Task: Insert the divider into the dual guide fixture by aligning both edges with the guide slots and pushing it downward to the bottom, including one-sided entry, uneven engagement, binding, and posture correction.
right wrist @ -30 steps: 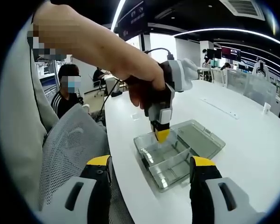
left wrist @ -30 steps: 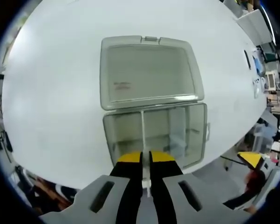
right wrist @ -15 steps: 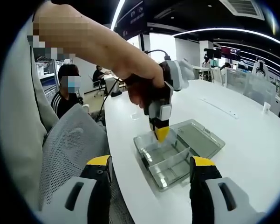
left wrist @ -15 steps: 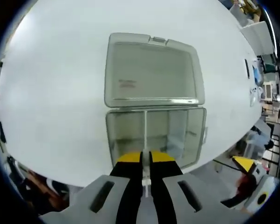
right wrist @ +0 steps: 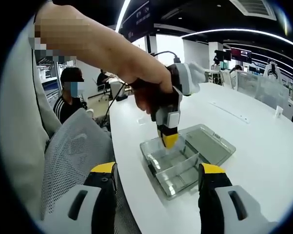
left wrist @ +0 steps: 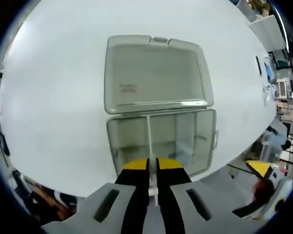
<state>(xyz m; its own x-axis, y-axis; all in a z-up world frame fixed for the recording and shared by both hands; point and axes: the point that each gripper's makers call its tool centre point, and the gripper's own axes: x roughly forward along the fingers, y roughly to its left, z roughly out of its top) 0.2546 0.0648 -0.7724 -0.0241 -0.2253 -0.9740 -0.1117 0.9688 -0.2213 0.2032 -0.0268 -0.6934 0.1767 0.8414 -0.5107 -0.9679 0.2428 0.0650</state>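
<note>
A clear plastic box (left wrist: 161,141) with its lid (left wrist: 156,73) folded open lies on the white table (left wrist: 53,97). My left gripper (left wrist: 152,168) is shut on a thin clear divider (left wrist: 149,141), which stands upright across the box's tray. From the right gripper view the same left gripper (right wrist: 169,141) points down into the box (right wrist: 185,158), held by a hand. My right gripper (right wrist: 156,175) stays open near the table edge with nothing between its jaws, well short of the box.
A mesh chair back (right wrist: 73,161) sits at the left beside the table edge. A masked person (right wrist: 70,95) sits further back. More tables and clear panels (right wrist: 256,83) stand at the far right.
The left gripper view has shifted slightly, the box sitting a little lower and left than half a second ago. The divider stays gripped in the tray. The right gripper has not moved.
</note>
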